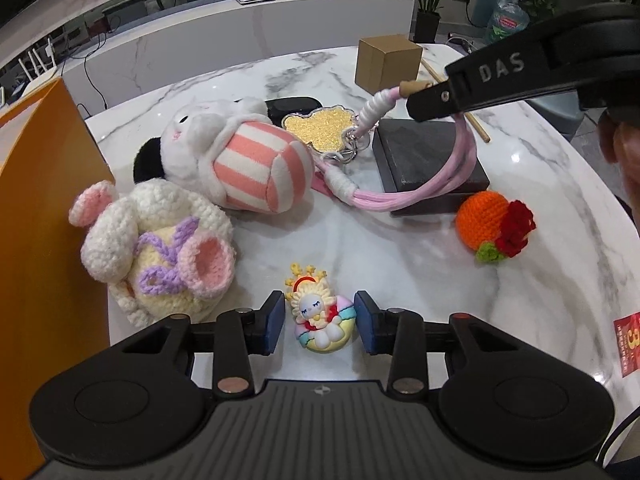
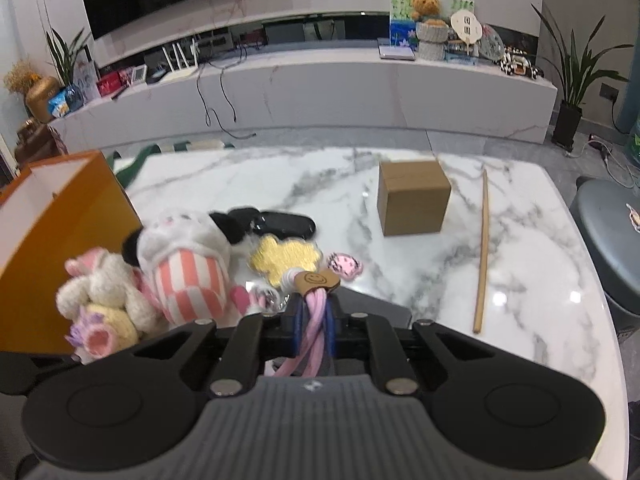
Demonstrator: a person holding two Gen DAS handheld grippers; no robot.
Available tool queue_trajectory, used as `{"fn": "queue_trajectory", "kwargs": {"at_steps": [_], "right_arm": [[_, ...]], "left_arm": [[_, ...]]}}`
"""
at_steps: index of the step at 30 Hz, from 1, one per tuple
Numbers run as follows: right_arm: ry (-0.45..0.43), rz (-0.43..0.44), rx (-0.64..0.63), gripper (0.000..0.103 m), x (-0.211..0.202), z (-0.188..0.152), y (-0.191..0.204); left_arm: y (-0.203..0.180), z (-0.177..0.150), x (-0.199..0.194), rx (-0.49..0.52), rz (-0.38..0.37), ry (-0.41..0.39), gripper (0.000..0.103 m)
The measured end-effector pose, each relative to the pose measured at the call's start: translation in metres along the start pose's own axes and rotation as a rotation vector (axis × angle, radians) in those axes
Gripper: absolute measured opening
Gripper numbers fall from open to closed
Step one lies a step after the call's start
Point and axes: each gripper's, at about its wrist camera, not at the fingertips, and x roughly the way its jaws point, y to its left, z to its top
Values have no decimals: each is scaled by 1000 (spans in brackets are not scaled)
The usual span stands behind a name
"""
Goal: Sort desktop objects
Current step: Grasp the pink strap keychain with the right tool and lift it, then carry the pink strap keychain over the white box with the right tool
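My left gripper (image 1: 320,322) is open, its pads on either side of a small pastel figurine (image 1: 323,318) that rests on the marble table (image 1: 400,264). My right gripper (image 2: 313,322) is shut on a pink lanyard strap (image 2: 310,320) and holds it lifted; in the left wrist view the strap (image 1: 436,176) loops down from that gripper (image 1: 430,98) to a gold glitter charm (image 1: 320,128). A crocheted bunny (image 1: 160,252), a striped plush (image 1: 236,160) and a crocheted orange (image 1: 494,226) lie around.
An orange box (image 1: 44,240) stands at the left edge. A dark slab (image 1: 428,160), a black case (image 1: 294,106), a cardboard box (image 1: 388,62) and a wooden stick (image 2: 482,252) lie farther back. A grey stool (image 2: 608,240) stands to the right of the table.
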Motion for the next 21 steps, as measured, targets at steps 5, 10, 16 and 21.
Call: {"fn": "queue_trajectory", "kwargs": {"at_steps": [5,10,16,21], "right_arm": [[-66,34,5,12,-17,6,3],[-150,51,20,11,-43,16,5],[-226,44,23,11,-65,25,11],[-274,33,3,11,-81,31,18]], "left_arm": [[4,2,-10,-23,-14,-17,43],[5,6,-28,-33,-25,-62,43],[11,7,-49,-51,-46,-107,43],[20,10,-63,-74,-54,-134,43]]}}
